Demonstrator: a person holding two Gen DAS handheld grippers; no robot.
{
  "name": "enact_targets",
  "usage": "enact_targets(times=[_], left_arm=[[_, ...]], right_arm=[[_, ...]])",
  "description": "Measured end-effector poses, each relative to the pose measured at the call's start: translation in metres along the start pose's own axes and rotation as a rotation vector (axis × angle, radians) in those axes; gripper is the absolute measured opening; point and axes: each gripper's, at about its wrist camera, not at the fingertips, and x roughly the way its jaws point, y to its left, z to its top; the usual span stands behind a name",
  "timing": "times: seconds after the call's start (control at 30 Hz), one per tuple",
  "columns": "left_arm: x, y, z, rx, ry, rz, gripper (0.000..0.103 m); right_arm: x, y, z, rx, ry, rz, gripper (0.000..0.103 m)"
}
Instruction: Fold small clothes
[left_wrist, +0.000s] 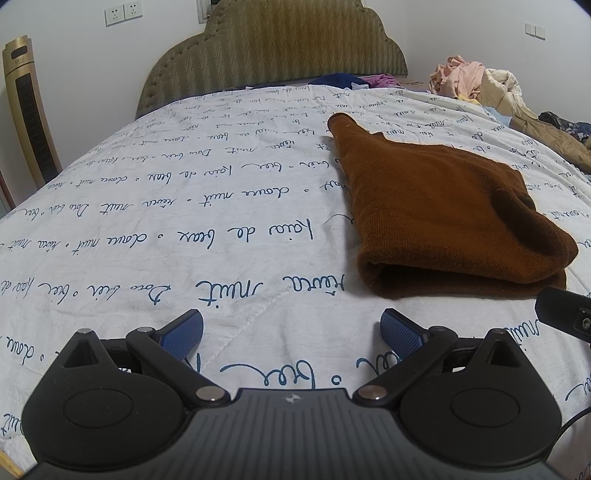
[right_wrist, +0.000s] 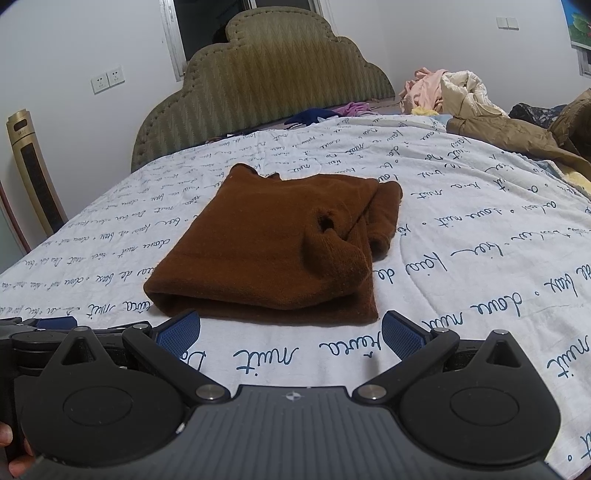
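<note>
We see the folded brown knit garment (right_wrist: 273, 243) lying on the white script-printed quilt (left_wrist: 147, 206); left gripper (left_wrist: 291, 332) and right gripper (right_wrist: 291, 332) jaws spread wide, empty.

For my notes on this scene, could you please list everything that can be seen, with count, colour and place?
sweater: one, brown, folded, middle of the bed
quilt: one, white with blue script, covering the bed
headboard: one, olive green, far end of the bed
clothes pile: several items, pink, cream, tan, far right of the bed
tower fan: one, gold, left by the wall
wall sockets: two, white, left of the headboard
left hand-held gripper: open, empty, near the sweater
right hand-held gripper: open, empty, before the sweater
</note>
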Motion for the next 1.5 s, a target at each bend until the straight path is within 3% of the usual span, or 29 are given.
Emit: enact_targets(times=[1.5], left_arm=[[-0.0015, -0.0022, 0.0023, 0.001, 0.005, 0.006, 0.103]], right_arm=[[0.0015, 0.0022, 0.0021, -0.007, 0.004, 0.005, 0.103]])
